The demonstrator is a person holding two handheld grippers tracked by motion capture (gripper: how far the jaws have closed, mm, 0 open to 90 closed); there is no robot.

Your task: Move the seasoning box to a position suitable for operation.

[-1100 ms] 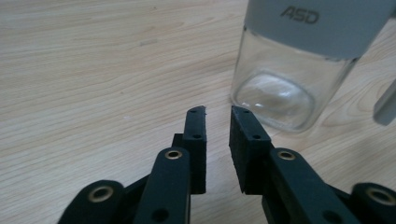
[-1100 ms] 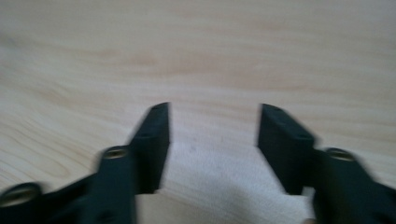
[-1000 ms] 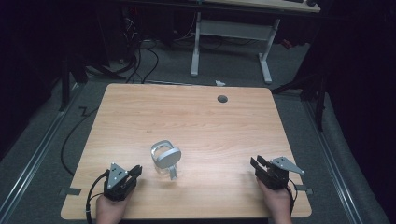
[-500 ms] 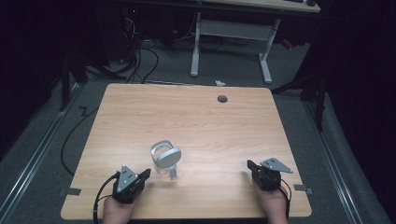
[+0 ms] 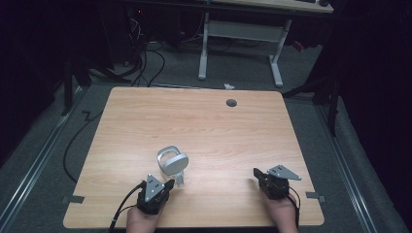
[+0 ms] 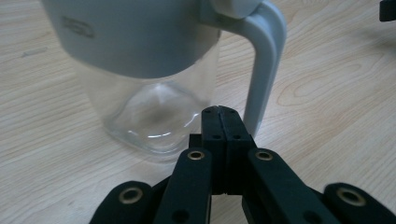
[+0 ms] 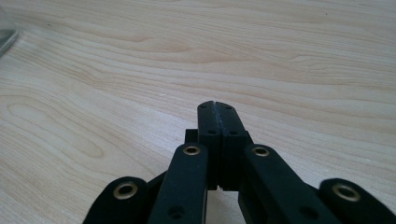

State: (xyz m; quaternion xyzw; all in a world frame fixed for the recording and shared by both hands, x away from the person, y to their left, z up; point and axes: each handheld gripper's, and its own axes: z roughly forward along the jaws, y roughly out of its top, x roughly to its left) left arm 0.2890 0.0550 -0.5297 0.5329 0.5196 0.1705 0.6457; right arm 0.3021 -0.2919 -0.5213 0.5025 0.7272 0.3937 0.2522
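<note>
Right now I have my left claw (image 6: 219, 109) pressed closed on nothing, its tips just short of the glass jug (image 6: 154, 70), beside the jug's grey handle (image 6: 261, 70). Well off to the side, my right claw (image 7: 218, 105) is closed too, low over bare counter (image 5: 233, 131).

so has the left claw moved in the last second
Yes. In the high view the left claw has slid rightwards along the near edge of the light wooden table, closing on the clear glass jug with the grey lid and handle, which stayed put.
</note>
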